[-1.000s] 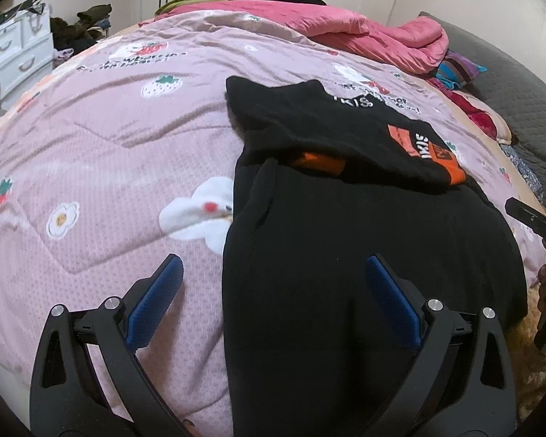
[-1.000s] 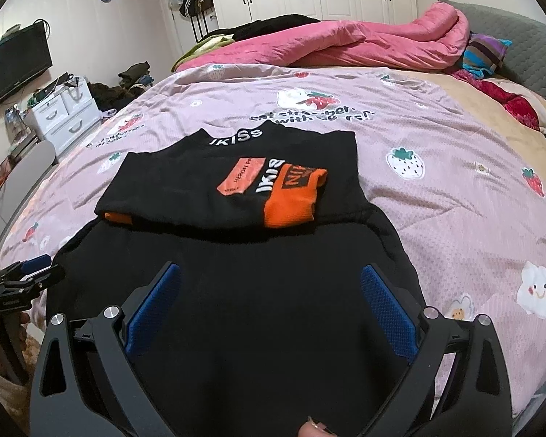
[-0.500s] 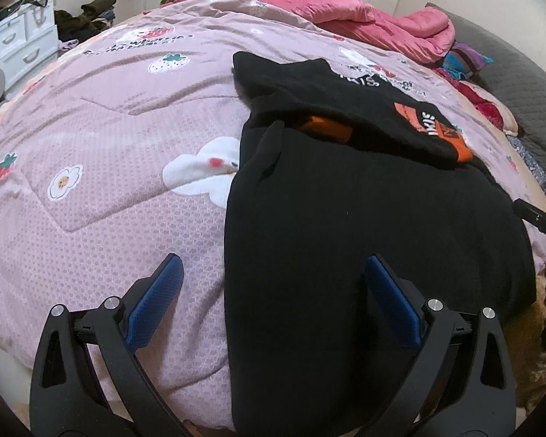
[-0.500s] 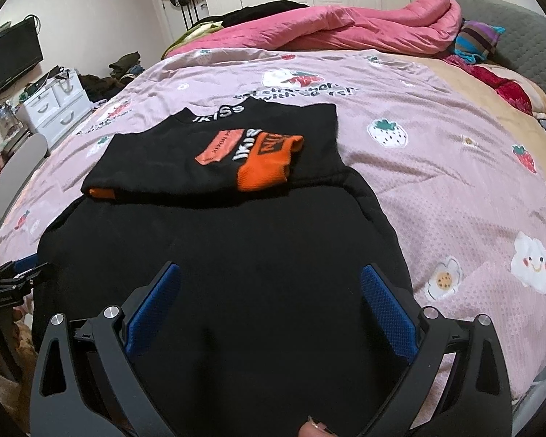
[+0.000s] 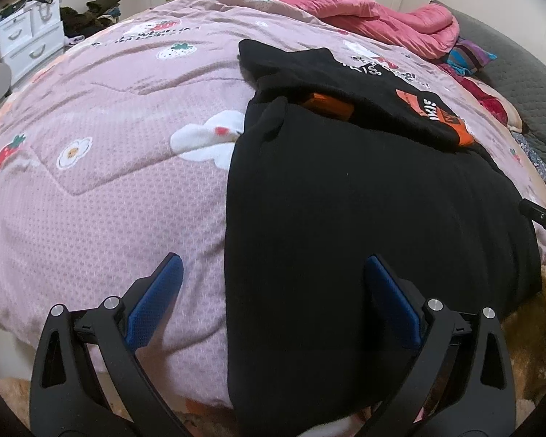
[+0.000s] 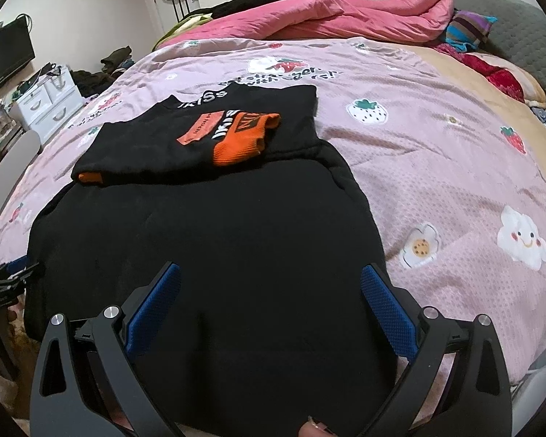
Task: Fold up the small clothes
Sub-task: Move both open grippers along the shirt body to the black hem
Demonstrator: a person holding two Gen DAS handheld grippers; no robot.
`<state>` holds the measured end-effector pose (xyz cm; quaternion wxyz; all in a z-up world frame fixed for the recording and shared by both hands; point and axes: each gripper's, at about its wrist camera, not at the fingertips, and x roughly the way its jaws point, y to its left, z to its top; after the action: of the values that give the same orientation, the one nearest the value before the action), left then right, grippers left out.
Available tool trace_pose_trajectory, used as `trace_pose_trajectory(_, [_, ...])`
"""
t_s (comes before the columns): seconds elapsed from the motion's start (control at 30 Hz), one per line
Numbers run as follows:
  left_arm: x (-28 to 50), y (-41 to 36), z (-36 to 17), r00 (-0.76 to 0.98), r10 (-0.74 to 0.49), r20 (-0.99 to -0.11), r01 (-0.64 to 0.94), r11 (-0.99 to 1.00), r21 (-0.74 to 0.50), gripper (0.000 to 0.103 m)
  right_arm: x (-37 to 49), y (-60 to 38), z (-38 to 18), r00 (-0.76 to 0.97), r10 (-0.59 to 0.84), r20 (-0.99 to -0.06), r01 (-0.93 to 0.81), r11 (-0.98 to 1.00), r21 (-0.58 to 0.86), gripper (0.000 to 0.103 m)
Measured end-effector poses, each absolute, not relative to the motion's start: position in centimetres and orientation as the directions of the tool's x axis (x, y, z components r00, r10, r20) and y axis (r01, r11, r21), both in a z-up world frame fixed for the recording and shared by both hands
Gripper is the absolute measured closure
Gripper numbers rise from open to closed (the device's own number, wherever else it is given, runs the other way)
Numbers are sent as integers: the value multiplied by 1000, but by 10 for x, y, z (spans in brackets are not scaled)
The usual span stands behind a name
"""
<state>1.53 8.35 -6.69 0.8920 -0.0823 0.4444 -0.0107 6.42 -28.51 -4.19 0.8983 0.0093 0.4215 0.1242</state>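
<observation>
Black garment [image 6: 207, 255] is spread flat on the pink strawberry quilt [image 6: 436, 167], near hem at the bed's edge, with its orange-cuffed sleeves [image 6: 244, 142] already folded across the upper part. Looks like it's laid out this way for a bottom-up fold next. Left gripper [image 5: 273, 291] and right gripper [image 6: 271, 293] both hover low over the near hem, jaws wide apart, holding nothing.
</observation>
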Motion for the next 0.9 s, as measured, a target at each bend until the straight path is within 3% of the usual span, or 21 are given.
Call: trace_pose_trajectory(0.9, [-28, 71, -82, 533, -168, -829, -27, 976, -215, 9, 22, -325, -55, 506, 280, -816, -215, 957, 195, 4])
